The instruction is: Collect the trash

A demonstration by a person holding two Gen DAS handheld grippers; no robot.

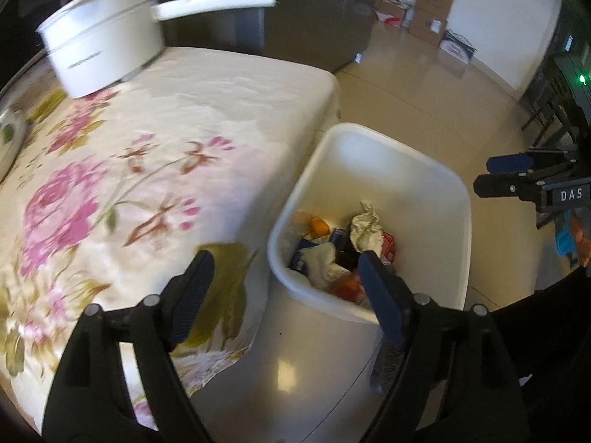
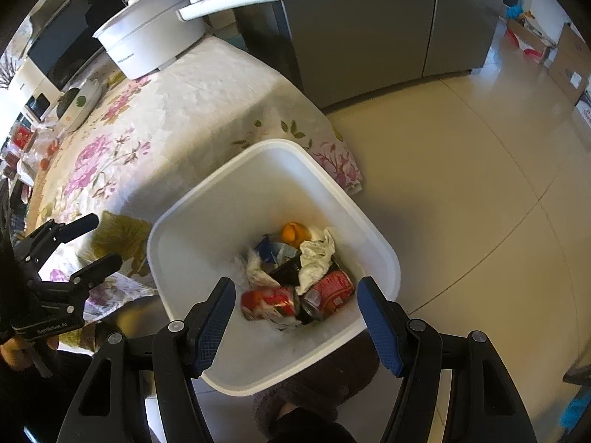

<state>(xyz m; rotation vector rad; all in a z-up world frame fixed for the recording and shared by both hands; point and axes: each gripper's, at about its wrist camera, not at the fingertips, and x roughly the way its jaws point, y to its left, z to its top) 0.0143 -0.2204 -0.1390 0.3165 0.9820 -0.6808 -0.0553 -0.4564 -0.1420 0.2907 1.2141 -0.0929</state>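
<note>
A white trash bin (image 2: pixel 384 251) stands on the floor beside the table; it also shows in the left wrist view (image 1: pixel 458 199). Inside lie crushed red cans (image 2: pixel 332 288), crumpled paper (image 2: pixel 316 258), an orange peel (image 2: pixel 293 232) and wrappers. My right gripper (image 2: pixel 295 323) is open and empty, directly above the bin. My left gripper (image 1: pixel 284 291) is open and empty, over the table corner next to the bin; it also shows in the right wrist view (image 2: pixel 98 243). The right gripper appears at the right of the left wrist view (image 1: pixel 491 175).
The table with a floral cloth (image 1: pixel 155 140) holds a white pot with a long handle (image 1: pixel 103 48) and a small dish (image 2: pixel 83 105). A grey fridge (image 2: pixel 369 26) stands behind. Cardboard boxes (image 1: pixel 432 11) sit on the tiled floor (image 2: pixel 461 184).
</note>
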